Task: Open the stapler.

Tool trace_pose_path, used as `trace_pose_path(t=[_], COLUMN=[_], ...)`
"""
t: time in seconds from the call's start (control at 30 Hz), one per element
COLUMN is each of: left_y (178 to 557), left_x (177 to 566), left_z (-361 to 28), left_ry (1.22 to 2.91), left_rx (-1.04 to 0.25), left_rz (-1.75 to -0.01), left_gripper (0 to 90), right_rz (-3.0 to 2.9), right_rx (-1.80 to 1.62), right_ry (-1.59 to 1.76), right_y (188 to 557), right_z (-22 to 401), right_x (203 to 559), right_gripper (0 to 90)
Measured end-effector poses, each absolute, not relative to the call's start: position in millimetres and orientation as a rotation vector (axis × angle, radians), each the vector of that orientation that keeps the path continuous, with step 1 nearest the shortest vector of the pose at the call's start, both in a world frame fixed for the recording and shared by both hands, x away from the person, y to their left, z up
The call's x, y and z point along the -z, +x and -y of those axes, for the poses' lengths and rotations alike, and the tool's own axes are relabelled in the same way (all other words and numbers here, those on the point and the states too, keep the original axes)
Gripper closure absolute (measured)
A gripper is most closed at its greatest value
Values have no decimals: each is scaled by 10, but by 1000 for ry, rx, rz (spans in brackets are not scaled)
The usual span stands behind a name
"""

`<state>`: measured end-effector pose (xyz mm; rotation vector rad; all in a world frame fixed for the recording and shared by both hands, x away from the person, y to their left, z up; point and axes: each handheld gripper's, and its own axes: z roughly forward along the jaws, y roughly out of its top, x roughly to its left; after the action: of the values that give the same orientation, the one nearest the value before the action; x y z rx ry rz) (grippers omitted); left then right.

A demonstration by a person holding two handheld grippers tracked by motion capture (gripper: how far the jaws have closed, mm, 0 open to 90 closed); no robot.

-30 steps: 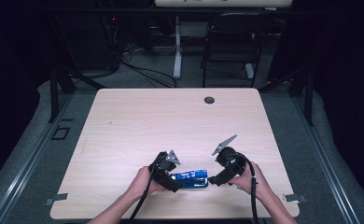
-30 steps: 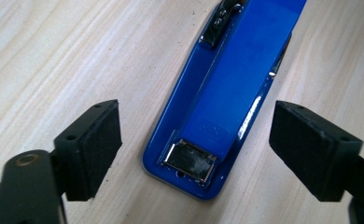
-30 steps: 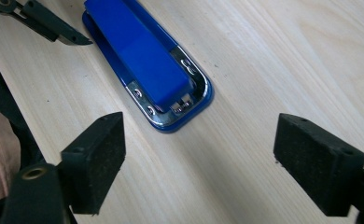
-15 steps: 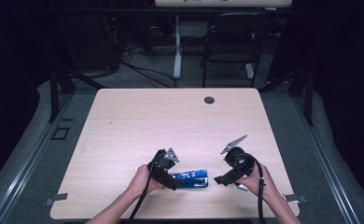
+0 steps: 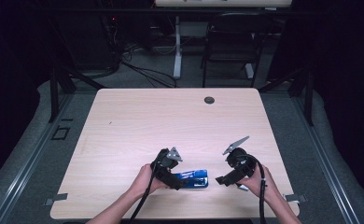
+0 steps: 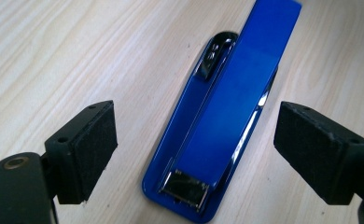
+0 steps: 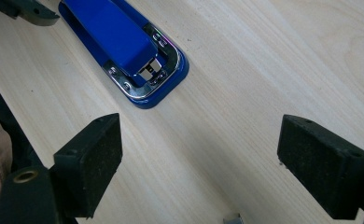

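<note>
A blue stapler (image 5: 195, 179) with chrome trim lies flat on the light wooden table (image 5: 171, 121), near the front edge. My left gripper (image 5: 179, 181) reaches in from the left, open. In the left gripper view the stapler (image 6: 227, 121) lies lengthwise between the two black pads (image 6: 94, 140), and bare wood shows on both sides. My right gripper (image 5: 220, 179) stands open just right of the stapler, apart from it. In the right gripper view the stapler's (image 7: 119, 42) chrome front end points toward the gap of the right gripper (image 7: 199, 149), where there is only bare wood.
A small metal piece (image 7: 233, 218) lies on the wood at the lower edge of the right gripper view. A black round grommet (image 5: 209, 100) sits at the table's far side. A dark chair (image 5: 231, 42) and cables stand beyond the table.
My right gripper has drawn back a little to the right, away from the stapler's end. The left gripper and the stapler have stayed where they were.
</note>
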<state>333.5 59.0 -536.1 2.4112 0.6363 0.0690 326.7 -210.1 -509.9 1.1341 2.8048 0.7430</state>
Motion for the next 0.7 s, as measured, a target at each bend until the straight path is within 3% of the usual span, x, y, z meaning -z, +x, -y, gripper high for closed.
trace_pose_path(t=[0.4, 0.6, 0.63, 0.7], left_y=[3378, 3375, 3373, 3370], left_x=[5338, 5340, 5339, 5337], left_z=[-360, -260, -242, -209], left_ry=[2421, 2423, 2424, 2425], left_rx=[-52, -41, -44, -41], left_rz=[-543, -501, -492, -476], left_gripper=[164, 213, 225, 249], right_rz=[-2815, -2835, -2841, -2851], right_rx=[-723, -709, -712, -762], right_ry=[1124, 1110, 1115, 1132], right_y=[3290, 3290, 3286, 3266], right_z=[2102, 2060, 2050, 2024], right_x=[5109, 5144, 5152, 5178], right_gripper=[156, 209, 237, 377])
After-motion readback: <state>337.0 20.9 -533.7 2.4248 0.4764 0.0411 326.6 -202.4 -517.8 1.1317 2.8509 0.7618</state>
